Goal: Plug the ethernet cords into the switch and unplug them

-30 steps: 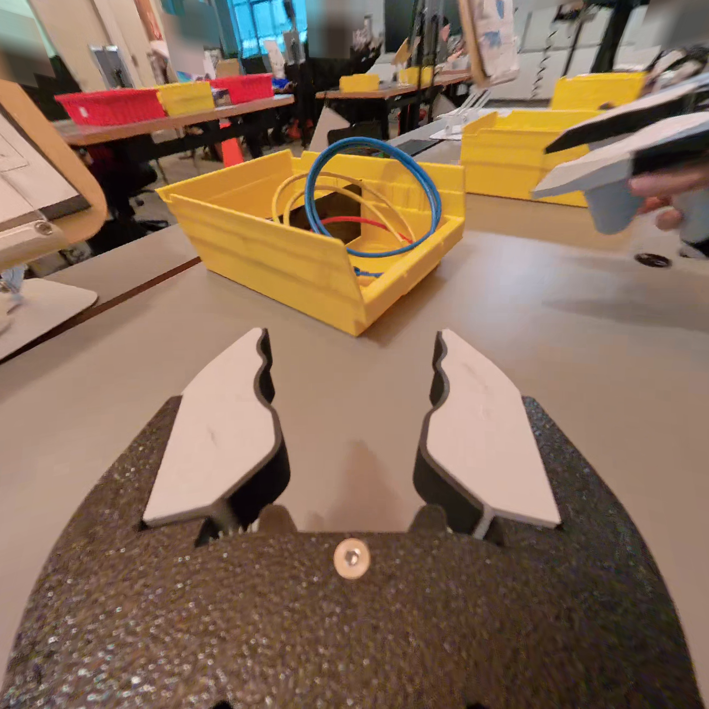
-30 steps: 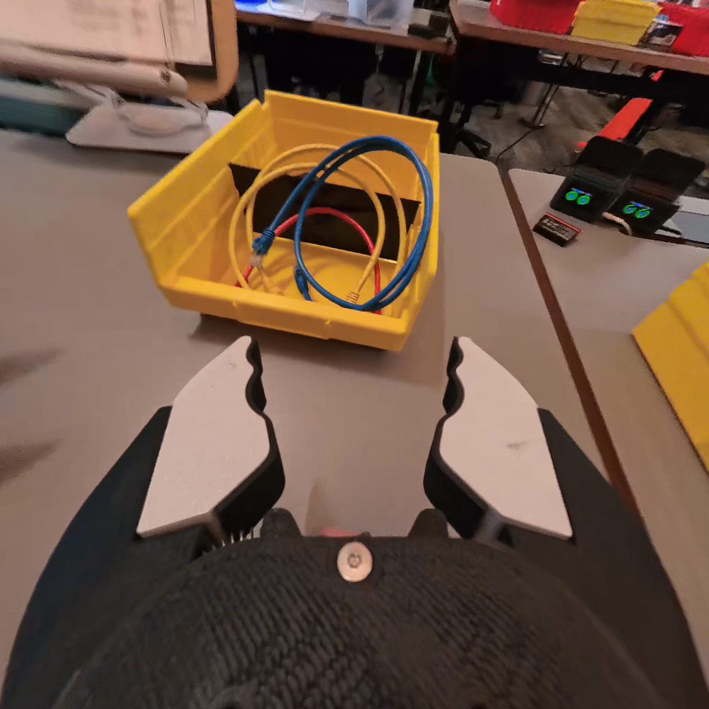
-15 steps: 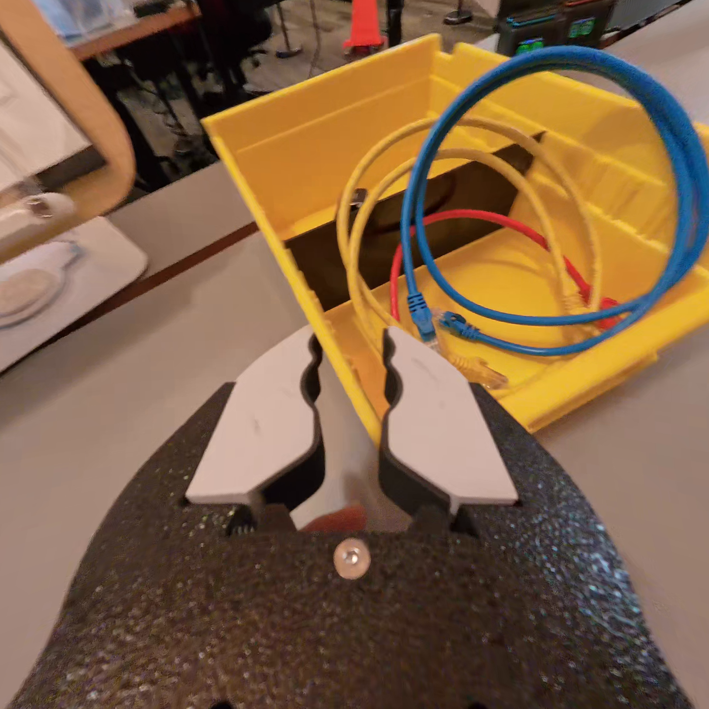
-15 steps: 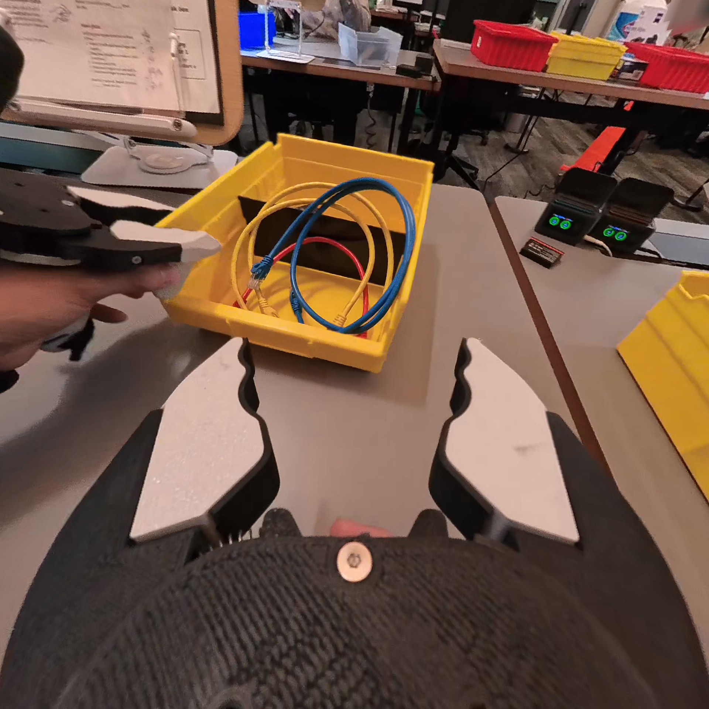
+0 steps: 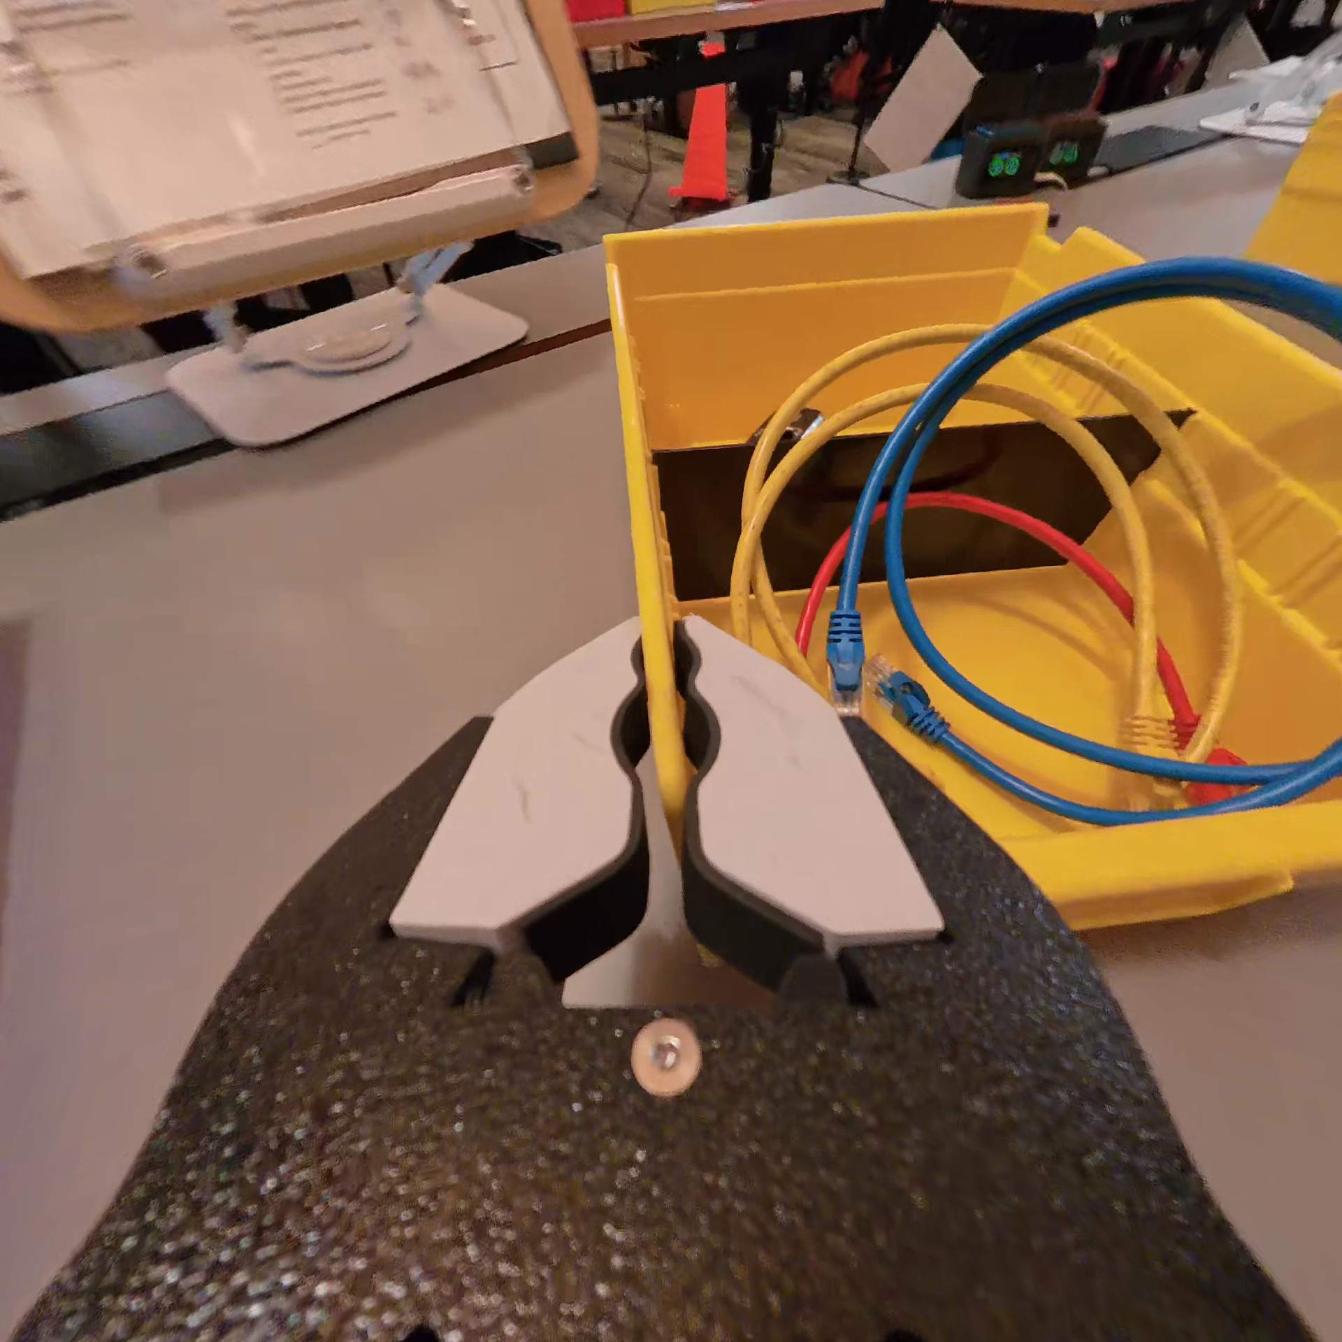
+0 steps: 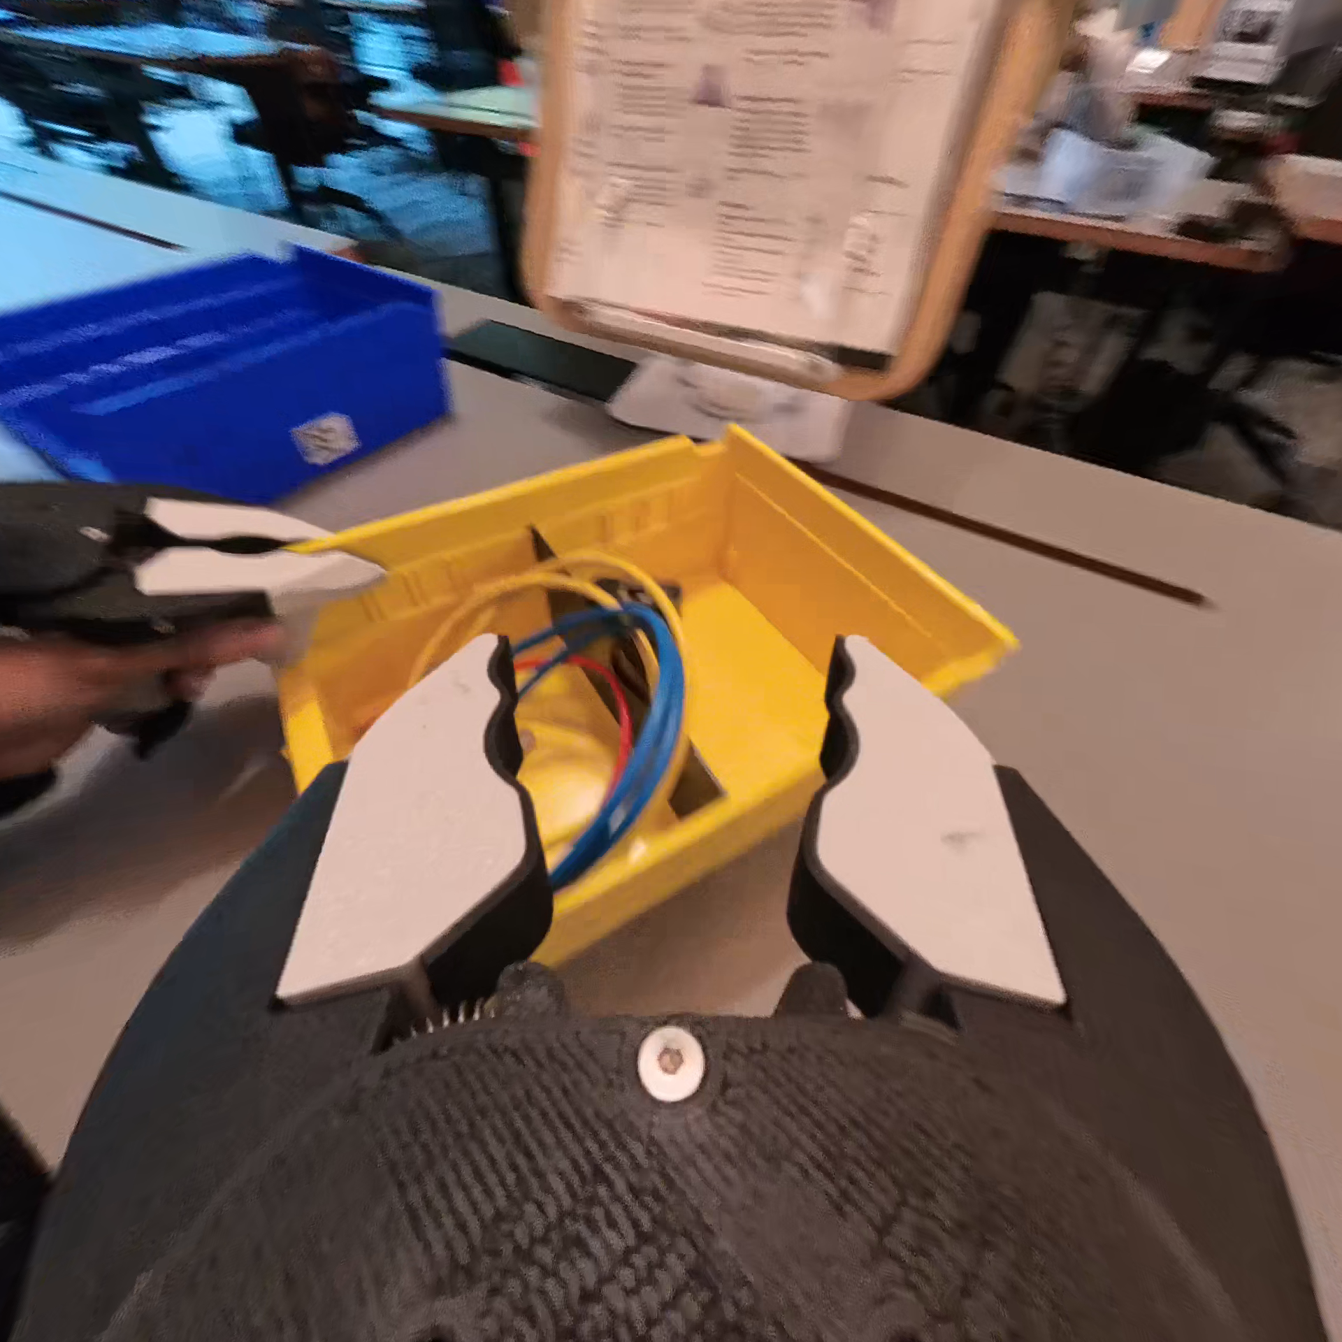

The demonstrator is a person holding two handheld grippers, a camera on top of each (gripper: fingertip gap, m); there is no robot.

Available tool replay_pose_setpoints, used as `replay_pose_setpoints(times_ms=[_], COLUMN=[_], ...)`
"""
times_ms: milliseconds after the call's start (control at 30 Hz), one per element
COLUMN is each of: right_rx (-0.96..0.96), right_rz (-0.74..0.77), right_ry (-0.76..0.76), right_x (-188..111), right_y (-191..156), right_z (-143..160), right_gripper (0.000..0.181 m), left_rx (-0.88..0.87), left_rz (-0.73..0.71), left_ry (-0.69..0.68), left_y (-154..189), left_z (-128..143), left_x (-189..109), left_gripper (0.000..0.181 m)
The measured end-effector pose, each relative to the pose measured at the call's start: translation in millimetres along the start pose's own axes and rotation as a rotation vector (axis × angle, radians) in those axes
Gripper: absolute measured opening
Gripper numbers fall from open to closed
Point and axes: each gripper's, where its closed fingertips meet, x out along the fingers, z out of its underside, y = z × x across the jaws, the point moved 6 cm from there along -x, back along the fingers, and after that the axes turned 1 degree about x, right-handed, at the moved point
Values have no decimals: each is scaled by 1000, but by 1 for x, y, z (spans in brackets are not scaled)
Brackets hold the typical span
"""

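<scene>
Inside the yellow bin (image 5: pixel 820 305) on the grey table (image 5: pixel 305 617), blue (image 5: pixel 893 508), yellow (image 5: pixel 755 508) and red (image 5: pixel 1017 515) ethernet cords lie coiled over a black divider (image 5: pixel 944 523), behind which the switch cannot be made out. The left gripper (image 5: pixel 659 643), at 6 o'clock, is clamped on the bin's side wall, its fingers nearly together; the right gripper (image 6: pixel 667 646) is spread wide and empty above the bin's near edge. A blurred clipboard stand (image 6: pixel 755 196) rises at 12 o'clock, a blue bin (image 6: pixel 218 363) at 10 o'clock, with bare table to 3 o'clock.
</scene>
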Motion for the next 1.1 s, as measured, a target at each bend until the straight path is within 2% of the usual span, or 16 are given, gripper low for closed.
replay_pose_setpoints(times_ms=[100, 167, 267, 333, 400, 500, 633, 767, 867, 933, 1067, 1100], right_rx=[11, 33, 156, 273, 351, 383, 448, 405, 328, 296, 212, 187], right_rz=[-168, -352, -740, -821, -784, -635, -490, -398, -374, -346, -243, -269], right_ry=[31, -2, -128, -274, -417, -561, -645, -715, -833, -854, -858, -853], right_x=[49, 88, 148, 196, 246, 308, 360, 390, 401, 406, 411, 411], right_y=[-51, -91, -160, -190, -211, -231, -252, -266, -274, -275, -265, -264], right_z=[-45, -77, -119, -132, -129, -109, -80, -52, -25, -14, -12, -13], right_gripper=[86, 87, 88, 82, 82, 83, 80, 75, 70, 65, 30, 29], left_rx=[-70, -94, -171, -196, -172, -174, -173, -173, -172, -171, -166, -165], left_rz=[-60, -92, -127, -157, -174, -166, -154, -148, -148, -147, -148, -149], left_ry=[22, 35, 123, 169, 169, 175, 175, 175, 175, 175, 175, 175], left_y=[-18, -26, -35, -39, -41, -42, -49, -56, -57, -58, -60, -61], left_z=[15, 21, 28, 31, 31, 32, 33, 34, 34, 35, 35, 36], left_x=[-38, -55, -69, -74, -75, -75, -79, -81, -81, -81, -83, -84], left_gripper=[2, 2, 3, 3, 3, 3, 2, 3, 2, 2, 3, 3])
